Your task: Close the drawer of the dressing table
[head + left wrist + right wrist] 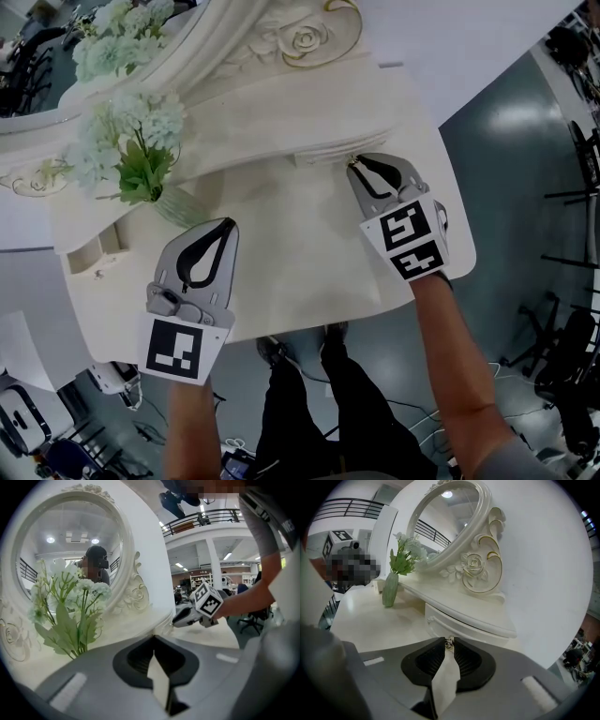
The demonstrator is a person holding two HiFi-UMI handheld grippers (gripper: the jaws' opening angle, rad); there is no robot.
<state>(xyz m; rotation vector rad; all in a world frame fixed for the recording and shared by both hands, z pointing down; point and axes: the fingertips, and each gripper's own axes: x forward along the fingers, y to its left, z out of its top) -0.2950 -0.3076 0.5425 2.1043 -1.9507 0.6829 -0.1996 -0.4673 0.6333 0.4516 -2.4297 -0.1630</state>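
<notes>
My right claw is clamped on the knob of the drawer, dead ahead at twelve o'clock. My left claw is pinched together, empty. If I push off-axis, the tiny knob may slip free or the drawer may jam.

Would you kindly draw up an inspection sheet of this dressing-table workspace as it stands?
Surface: cream tabletop, nothing spilled on it.
Job's things: drawer under the mirror shelf; its metal knob sits between the right jaws; how far out the drawer stands, cannot tell.
Clutter: green vase of flowers, upright, left on the tabletop.
Grippers: right gripper shut on the knob; left gripper shut, empty, above the tabletop.
Cables: thin leads on the floor by the person's feet.
Surroundings: oval mirror, grey floor.
</notes>
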